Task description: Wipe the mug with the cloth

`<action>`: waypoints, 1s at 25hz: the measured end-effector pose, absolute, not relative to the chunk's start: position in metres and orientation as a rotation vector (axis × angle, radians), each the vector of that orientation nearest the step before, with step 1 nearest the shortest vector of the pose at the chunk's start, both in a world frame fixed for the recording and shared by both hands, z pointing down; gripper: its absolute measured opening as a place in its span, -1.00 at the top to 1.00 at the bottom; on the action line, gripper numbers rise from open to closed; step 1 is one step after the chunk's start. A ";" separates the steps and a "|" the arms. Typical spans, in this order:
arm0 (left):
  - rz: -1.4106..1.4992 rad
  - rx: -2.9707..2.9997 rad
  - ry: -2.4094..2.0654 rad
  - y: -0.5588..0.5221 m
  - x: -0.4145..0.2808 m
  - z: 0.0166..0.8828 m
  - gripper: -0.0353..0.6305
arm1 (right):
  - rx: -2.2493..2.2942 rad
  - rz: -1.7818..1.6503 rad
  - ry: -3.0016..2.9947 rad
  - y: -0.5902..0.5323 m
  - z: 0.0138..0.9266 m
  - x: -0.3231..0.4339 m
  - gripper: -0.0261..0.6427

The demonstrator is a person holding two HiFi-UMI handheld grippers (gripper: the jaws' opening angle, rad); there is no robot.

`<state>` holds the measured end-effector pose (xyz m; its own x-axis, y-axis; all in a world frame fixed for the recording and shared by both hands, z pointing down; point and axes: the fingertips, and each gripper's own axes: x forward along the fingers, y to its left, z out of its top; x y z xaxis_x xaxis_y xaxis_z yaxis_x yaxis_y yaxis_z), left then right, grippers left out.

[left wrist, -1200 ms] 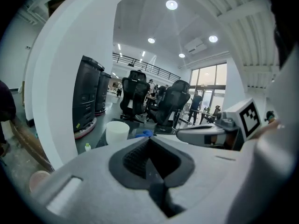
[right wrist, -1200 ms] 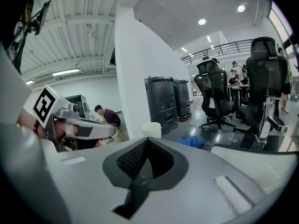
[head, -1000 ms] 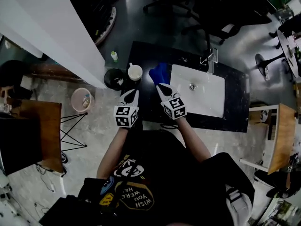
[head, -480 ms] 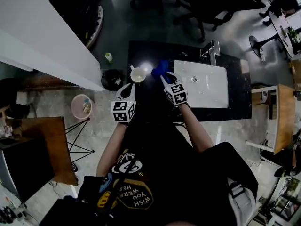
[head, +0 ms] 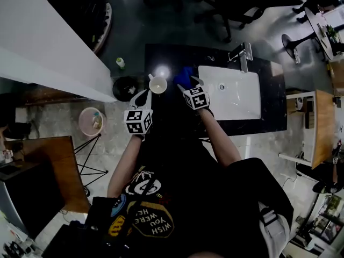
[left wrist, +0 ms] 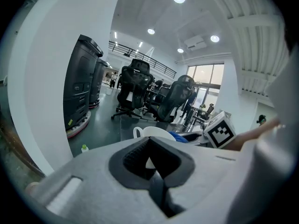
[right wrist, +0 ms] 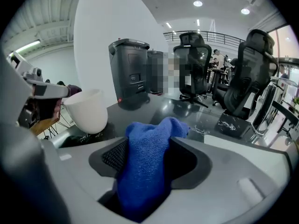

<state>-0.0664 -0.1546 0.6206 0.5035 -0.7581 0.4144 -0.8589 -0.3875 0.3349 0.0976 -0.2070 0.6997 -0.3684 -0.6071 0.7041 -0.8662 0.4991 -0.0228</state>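
Near the counter's [head: 177, 55] left edge, my right tongs [head: 189, 83] have dropped steeply over the blue cloth [right wrist: 145, 171] and just spread wide. The cloth stands between them unpinched, so I judge grabbing comes next. The white mug [head: 158, 84] stands just left of it, unwiped; my left tongs [head: 141, 95] point at it, gently tilted, closed and empty.

The surface [head: 166, 55] stands in front of the person. The sink [head: 236, 105] is set into its right part, and the faucet [head: 242, 55] is at the sink's far rim. The mug [head: 158, 84] sits on the surface near its left edge. The cloth [head: 186, 74] lies just right of it, between mug and sink. On the floor, a bin [head: 124, 86] stands just left of the surface. A bottle [head: 120, 63] is beyond the bin, and a bucket [head: 91, 121] is nearer and further left. Office chairs [head: 226, 9] stand behind the surface.
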 end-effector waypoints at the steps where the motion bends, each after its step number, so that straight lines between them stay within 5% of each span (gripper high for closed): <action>1: 0.265 2.240 -1.321 -0.156 -0.066 0.622 0.88 | 1.189 0.512 -2.112 -0.205 0.699 0.093 0.22; 2: 0.264 2.238 -1.319 -0.158 -0.066 0.623 0.88 | 1.157 0.490 -2.129 -0.202 0.698 0.087 0.42; 5: 0.250 2.216 -1.332 -0.162 -0.069 0.628 0.88 | 1.044 0.445 -2.212 -0.195 0.689 0.066 0.53; 25: 0.249 2.165 -1.357 -0.181 -0.076 0.643 0.88 | 0.805 0.186 -2.366 -0.172 0.644 0.035 0.54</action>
